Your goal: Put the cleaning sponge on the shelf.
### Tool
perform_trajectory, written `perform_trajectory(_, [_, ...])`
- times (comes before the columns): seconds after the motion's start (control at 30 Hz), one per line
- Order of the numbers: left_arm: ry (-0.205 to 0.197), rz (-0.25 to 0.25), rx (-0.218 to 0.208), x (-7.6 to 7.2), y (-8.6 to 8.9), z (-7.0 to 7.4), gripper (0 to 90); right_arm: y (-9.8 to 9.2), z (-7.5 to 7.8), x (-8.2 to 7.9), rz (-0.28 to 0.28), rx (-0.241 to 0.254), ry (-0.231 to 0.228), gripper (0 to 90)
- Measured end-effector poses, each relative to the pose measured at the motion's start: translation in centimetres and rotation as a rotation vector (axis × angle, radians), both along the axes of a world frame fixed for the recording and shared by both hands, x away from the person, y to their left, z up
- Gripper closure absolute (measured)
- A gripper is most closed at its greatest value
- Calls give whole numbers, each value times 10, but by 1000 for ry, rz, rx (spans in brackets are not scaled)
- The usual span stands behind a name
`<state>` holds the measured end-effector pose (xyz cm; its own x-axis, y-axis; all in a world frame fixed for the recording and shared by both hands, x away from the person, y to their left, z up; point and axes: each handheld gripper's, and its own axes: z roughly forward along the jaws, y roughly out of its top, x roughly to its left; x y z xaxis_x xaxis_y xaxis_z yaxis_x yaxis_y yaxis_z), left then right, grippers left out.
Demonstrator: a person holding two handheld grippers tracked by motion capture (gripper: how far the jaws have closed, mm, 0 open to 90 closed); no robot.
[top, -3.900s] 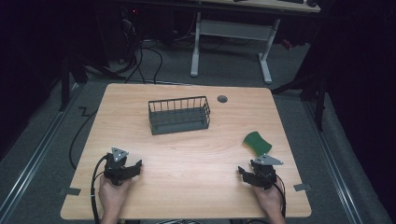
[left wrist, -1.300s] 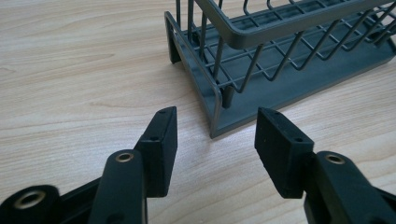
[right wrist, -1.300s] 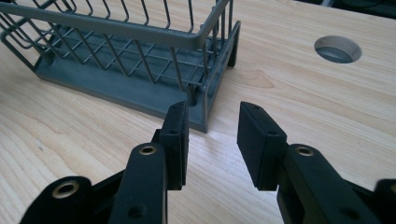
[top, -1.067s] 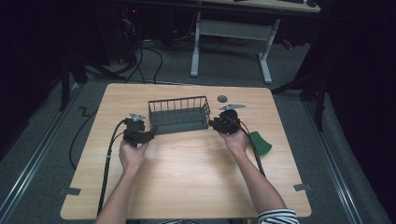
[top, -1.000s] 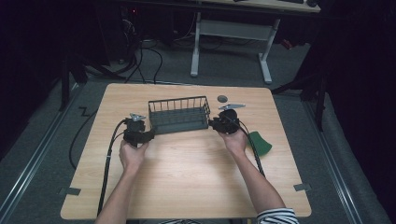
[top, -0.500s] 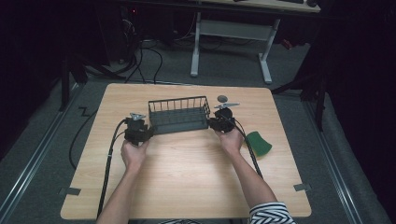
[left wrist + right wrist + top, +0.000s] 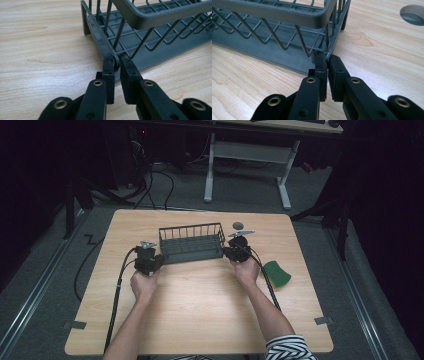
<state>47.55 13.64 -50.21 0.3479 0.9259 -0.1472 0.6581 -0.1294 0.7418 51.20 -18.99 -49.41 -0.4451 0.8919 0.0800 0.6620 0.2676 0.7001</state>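
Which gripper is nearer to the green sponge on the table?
Right. The right gripper sits at the wire basket's right end, beside the green sponge; the left gripper is at the basket's far end.

Both hands have gone from the near edge of the table up to the basket.

A few seconds ago the left gripper (image 7: pixel 148 261) and right gripper (image 7: pixel 235 250) sat near the person's side of the table, far from the basket (image 7: pixel 191 243). Now each one has closed its jaws on the bottom rail at one end of the basket. The arms reach much farther forward.
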Motion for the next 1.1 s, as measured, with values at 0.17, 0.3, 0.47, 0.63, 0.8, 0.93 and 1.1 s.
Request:
perform_trajectory(0.17, [-13,-6,22,-1,-2,-1,859,-1,0,0,0,-5,-2,866])
perform_trajectory(0.3, [-19,-17,37,-2,-3,0,866,0,1,0,-2,-9,-1,867])
perform_trajectory(0.47, [-12,-32,43,-4,-4,0,869,-2,1,-2,-2,-9,4,867])
perform_trajectory(0.63, [-9,-56,47,-7,-6,3,869,-5,3,-5,0,-9,10,868])
perform_trajectory(0.8, [-7,-83,62,-13,-8,6,870,-8,5,-12,7,-16,7,868])
perform_trajectory(0.93, [-5,-105,80,-19,-11,6,870,-13,4,-21,14,-10,10,869])
perform_trajectory(1.1, [-3,-121,68,-25,-14,6,870,-19,5,-31,28,-16,7,869])
